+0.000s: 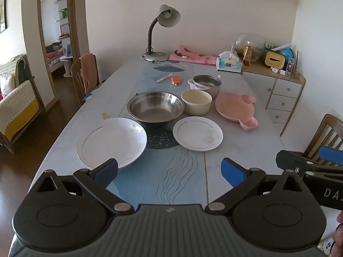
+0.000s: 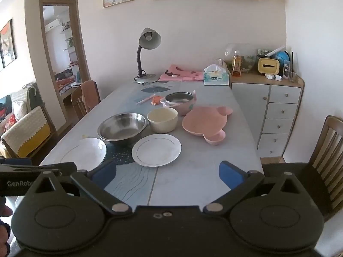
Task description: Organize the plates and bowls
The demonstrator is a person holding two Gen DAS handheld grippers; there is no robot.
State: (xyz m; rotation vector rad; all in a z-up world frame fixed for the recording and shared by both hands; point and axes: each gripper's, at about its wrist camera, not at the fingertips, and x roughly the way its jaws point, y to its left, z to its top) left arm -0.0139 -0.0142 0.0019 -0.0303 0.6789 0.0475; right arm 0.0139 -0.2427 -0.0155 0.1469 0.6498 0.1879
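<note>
On the table a large white plate (image 1: 111,142) (image 2: 86,153) lies front left and a smaller white plate (image 1: 197,133) (image 2: 156,150) front centre. Behind them stand a steel bowl (image 1: 155,107) (image 2: 122,127), a cream bowl (image 1: 196,102) (image 2: 162,117), a pink mouse-shaped plate (image 1: 234,109) (image 2: 204,122) and a small steel-lined pink bowl (image 1: 206,83) (image 2: 180,102). My left gripper (image 1: 169,171) is open and empty above the near table edge. My right gripper (image 2: 168,173) is open and empty beside it, also showing in the left wrist view (image 1: 310,165).
A desk lamp (image 1: 158,34), pink cloth (image 1: 193,56) and tissue box (image 1: 228,64) sit at the table's far end. A pen (image 1: 164,78) and orange item (image 1: 176,79) lie mid-table. A drawer cabinet (image 2: 276,115) stands right; chairs stand left (image 1: 85,75) and right (image 2: 325,154).
</note>
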